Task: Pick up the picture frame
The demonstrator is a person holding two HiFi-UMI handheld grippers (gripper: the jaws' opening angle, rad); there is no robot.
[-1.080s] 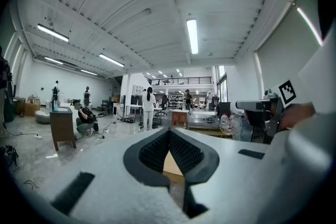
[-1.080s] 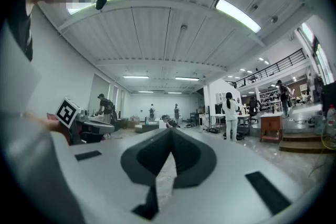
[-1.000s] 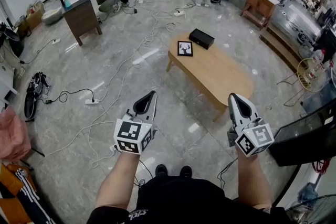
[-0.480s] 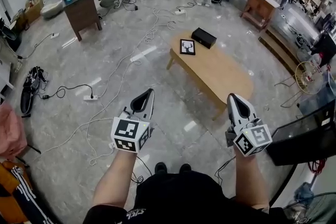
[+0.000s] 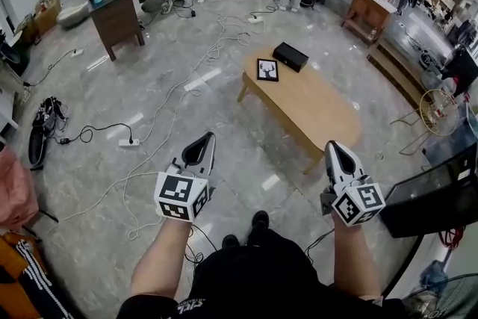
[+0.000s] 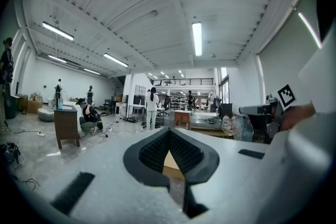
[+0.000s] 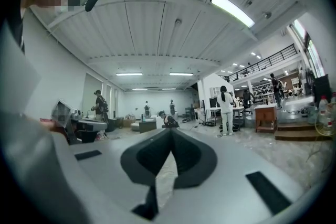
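The picture frame (image 5: 267,69), black with a white deer-head print, lies flat on the far left corner of the low wooden table (image 5: 306,104) in the head view. Both grippers are held level well short of the table, over the floor. My left gripper (image 5: 207,137) has its jaw tips meeting, with nothing between them. My right gripper (image 5: 331,146) is shut and empty too. In the left gripper view the left gripper (image 6: 168,129) shows a sliver of the table (image 6: 170,162) through the gap below its tips. The frame is hidden in both gripper views.
A black box (image 5: 290,56) lies on the table beside the frame. Cables (image 5: 160,123) and a power strip (image 5: 128,143) trail over the marble floor at left. A dark cabinet (image 5: 116,15) stands far left, and a black monitor (image 5: 437,198) is close at right. People stand or crouch at the back.
Both grippers have sunk lower in the head view, toward my body, still shut. One of my feet has stepped forward.
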